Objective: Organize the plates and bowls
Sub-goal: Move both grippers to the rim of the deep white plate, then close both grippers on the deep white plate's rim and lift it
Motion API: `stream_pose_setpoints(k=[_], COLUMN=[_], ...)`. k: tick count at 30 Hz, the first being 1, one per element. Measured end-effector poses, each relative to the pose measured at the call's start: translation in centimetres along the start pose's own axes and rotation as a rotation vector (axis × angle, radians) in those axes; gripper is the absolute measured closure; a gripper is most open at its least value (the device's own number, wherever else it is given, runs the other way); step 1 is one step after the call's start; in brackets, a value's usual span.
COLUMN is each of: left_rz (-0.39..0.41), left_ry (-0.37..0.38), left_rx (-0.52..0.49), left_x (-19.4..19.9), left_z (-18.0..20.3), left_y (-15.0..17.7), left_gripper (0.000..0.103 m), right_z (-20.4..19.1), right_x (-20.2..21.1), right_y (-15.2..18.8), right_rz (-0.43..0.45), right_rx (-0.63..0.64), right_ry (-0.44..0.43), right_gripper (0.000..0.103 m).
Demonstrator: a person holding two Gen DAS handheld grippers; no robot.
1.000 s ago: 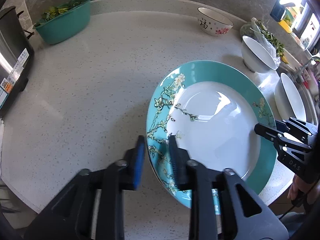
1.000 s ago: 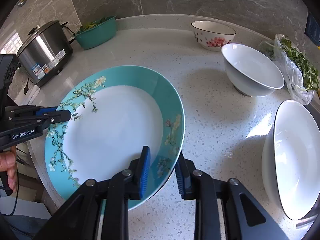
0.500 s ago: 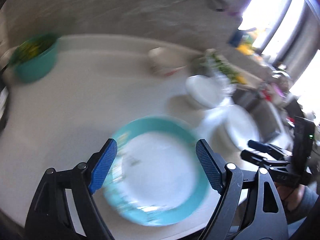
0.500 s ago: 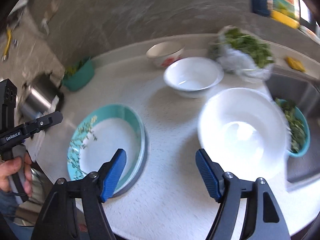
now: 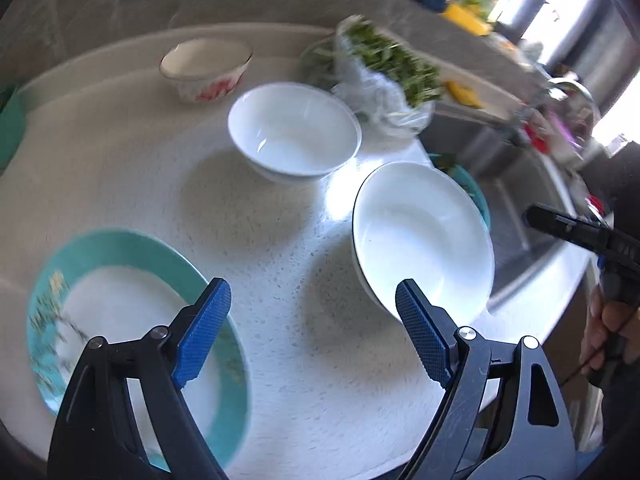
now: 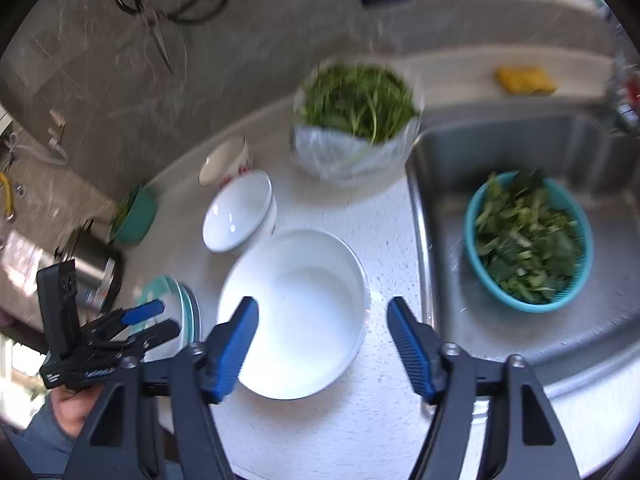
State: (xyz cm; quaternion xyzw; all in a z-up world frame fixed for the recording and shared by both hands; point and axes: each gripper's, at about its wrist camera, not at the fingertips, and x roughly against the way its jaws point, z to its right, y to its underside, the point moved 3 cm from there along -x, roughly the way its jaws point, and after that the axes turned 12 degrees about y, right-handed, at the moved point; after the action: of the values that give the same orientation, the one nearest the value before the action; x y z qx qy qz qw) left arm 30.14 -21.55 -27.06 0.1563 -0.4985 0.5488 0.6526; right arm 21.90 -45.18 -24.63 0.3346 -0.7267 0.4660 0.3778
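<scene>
No text or label is sharp enough to read.

Black tool (image 5: pixel 312 332); blue ribbed pads (image 5: pixel 202 332)

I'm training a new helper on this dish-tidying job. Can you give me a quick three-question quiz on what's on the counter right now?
1. True or false: the left gripper is clamped on the teal plate.
2. Where does the teal basket of greens sit? A) in the sink B) on the counter C) on the plate
3. Fill in: the big white bowl lies nearest the ___ gripper.

Key: 1 false, both grippers are open and hold nothing; 2 A; 3 right.
</scene>
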Motion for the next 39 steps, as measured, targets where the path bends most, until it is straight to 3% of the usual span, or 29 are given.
stream_pose_setpoints(k=[4, 8, 12, 17, 19, 23, 25, 29, 39], left_rz=[-0.021, -0.052, -0.071, -0.082, -0.086, -0.1, -0.103, -0.101, -0.08], left_ry=[-0.043, -0.064, -0.028, -0.019, -0.016, 0.016, 0.03, 0.053, 0.029], left_rx=[0.056, 0.066, 0.105, 0.108, 0.11, 0.133, 0.14, 0.134, 0.142], left_x=[-2.1, -3.9, -5.8, -7.0, -7.1, -7.7, -8.1, -8.6, -7.3], left_z=[1.2, 1.8, 1.4, 1.2, 1.1, 0.7, 0.7, 1.1, 1.9], left_y=[0.9, 0.9, 1.1, 0.8, 0.9, 1.1, 1.1, 0.7, 0.6], left_gripper=[0.022, 0.022, 0.044, 0.044, 0.046, 0.072, 0.073, 0.088, 0.089], right_z=[1.7, 2.5, 2.6, 2.5, 2.4, 2.5, 2.4, 1.7, 1.2], right_x=[-3.9, -5.5, -6.8, -7.4, -7.8, -8.5, -8.6, -8.6, -8.0], right_y=[-0.4, 0.4, 0.7, 0.6, 0.6, 0.6, 0.7, 0.5, 0.1], right_rz=[-0.109, -0.162, -0.197, -0.205, -0.212, -0.235, -0.24, -0.239, -0.244], right_rx=[0.051, 0.054, 0.063, 0.057, 0.066, 0.066, 0.066, 0.094, 0.125], right_ry=[-0.062, -0.111, -0.135, -0.149, -0.145, -0.136, -0.141, -0.145, -0.109], right_gripper=[0.047, 0.047, 0.056, 0.056, 0.062, 0.073, 0.076, 0.085, 0.088])
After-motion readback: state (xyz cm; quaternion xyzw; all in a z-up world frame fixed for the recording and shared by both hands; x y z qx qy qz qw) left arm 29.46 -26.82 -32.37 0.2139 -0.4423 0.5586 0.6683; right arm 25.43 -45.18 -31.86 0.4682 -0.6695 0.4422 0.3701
